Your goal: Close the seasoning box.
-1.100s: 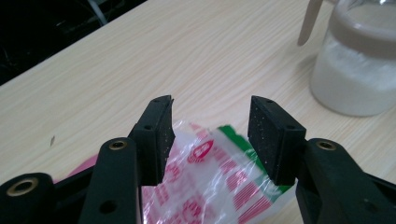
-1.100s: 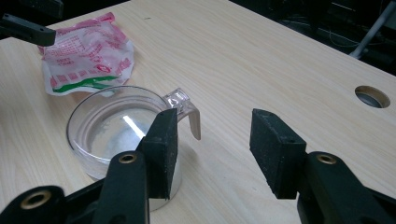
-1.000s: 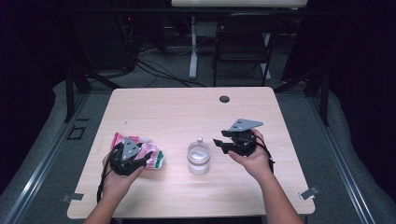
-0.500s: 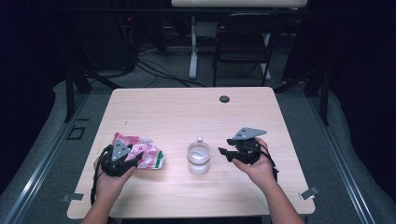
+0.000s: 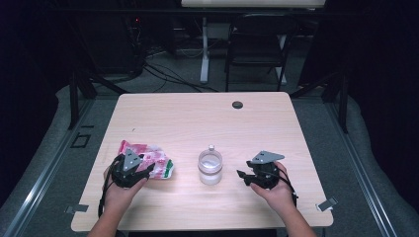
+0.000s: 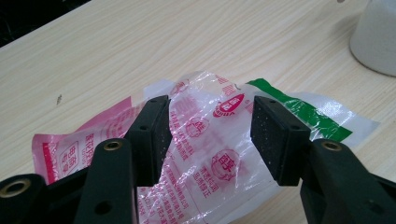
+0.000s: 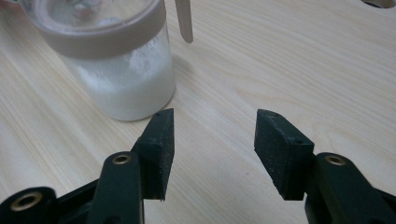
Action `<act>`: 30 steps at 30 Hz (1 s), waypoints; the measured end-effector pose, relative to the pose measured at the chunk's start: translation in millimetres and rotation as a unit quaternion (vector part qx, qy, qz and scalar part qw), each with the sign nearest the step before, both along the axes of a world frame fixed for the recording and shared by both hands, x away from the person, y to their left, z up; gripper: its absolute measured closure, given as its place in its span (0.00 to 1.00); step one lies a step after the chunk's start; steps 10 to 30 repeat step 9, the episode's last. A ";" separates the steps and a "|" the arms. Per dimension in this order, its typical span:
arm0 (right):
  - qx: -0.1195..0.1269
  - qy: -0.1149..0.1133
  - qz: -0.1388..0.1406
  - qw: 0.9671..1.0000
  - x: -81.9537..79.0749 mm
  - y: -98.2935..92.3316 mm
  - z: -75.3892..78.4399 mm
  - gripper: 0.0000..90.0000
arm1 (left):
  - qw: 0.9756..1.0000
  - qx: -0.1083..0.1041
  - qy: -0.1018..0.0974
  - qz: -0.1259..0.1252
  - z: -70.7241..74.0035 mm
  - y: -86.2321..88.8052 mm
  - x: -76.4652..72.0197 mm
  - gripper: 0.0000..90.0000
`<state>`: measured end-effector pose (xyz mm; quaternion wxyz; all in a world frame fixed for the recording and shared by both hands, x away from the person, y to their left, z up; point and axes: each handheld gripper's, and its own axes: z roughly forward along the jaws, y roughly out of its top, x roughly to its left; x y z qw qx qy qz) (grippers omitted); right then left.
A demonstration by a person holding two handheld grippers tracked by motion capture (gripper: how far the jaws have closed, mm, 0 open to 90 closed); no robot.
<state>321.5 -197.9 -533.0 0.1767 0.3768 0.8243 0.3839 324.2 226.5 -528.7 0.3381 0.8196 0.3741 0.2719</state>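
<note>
**Jar stands between the hands, nearer the right gripper**

The jar [image 5: 210, 167] of white powder stands upright near the middle of the desk's [image 5: 197, 118] near edge, lid on. The right gripper [image 5: 243, 176] sits just beside it on the right-edge side, level with the jar and pointing at it; its jaws have just been opening and stand wide with only bare wood between them. Toward the left edge, the plastic bag [image 5: 148, 160] lies flat, long axis along the near edge. The left gripper [image 6: 208, 137] hovers over it, jaws parted and not pinching the film.
</note>
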 end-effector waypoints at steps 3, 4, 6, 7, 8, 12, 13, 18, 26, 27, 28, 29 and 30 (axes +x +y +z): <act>-0.001 0.003 -0.002 1.000 1.2 -2.5 -5.0 0.53 | 1.000 0.000 0.004 -0.005 -0.9 -1.2 0.5 0.53; 0.001 0.005 -0.005 1.000 2.1 -4.0 -6.5 0.53 | 1.000 0.001 0.004 -0.006 -1.0 -1.4 0.7 0.53; 0.009 0.008 -0.008 1.000 4.1 -6.5 -8.3 0.53 | 1.000 0.002 0.004 -0.008 -1.2 -1.7 1.1 0.53; 0.011 0.010 -0.011 1.000 4.7 -7.8 -8.9 0.53 | 1.000 0.002 0.005 -0.009 -1.4 -1.9 1.5 0.53; 0.016 0.012 -0.013 1.000 5.6 -9.3 -10.2 0.52 | 1.000 0.001 0.004 -0.009 -1.5 -2.2 1.8 0.52; 0.018 0.015 -0.015 1.000 6.1 -10.1 -11.5 0.52 | 1.000 0.000 0.003 -0.010 -1.4 -2.3 2.0 0.52; 0.018 0.015 -0.015 1.000 6.1 -10.1 -11.5 0.52 | 1.000 0.000 0.003 -0.010 -1.4 -2.3 2.0 0.52; 0.018 0.015 -0.015 1.000 6.1 -10.1 -11.5 0.52 | 1.000 0.000 0.003 -0.010 -1.4 -2.3 2.0 0.52; 0.018 0.015 -0.015 1.000 6.1 -10.1 -11.5 0.52 | 1.000 0.000 0.003 -0.010 -1.4 -2.3 2.0 0.52; 0.018 0.015 -0.015 1.000 6.1 -10.1 -11.5 0.52 | 1.000 0.000 0.003 -0.010 -1.4 -2.3 2.0 0.52; 0.018 0.015 -0.015 1.000 6.1 -10.1 -11.5 0.52 | 1.000 0.000 0.003 -0.010 -1.4 -2.3 2.0 0.52; 0.018 0.015 -0.015 1.000 6.1 -10.1 -11.5 0.52 | 1.000 0.000 0.003 -0.010 -1.4 -2.3 2.0 0.52; 0.018 0.015 -0.015 1.000 6.1 -10.1 -11.5 0.52 | 1.000 0.000 0.003 -0.010 -1.4 -2.3 2.0 0.52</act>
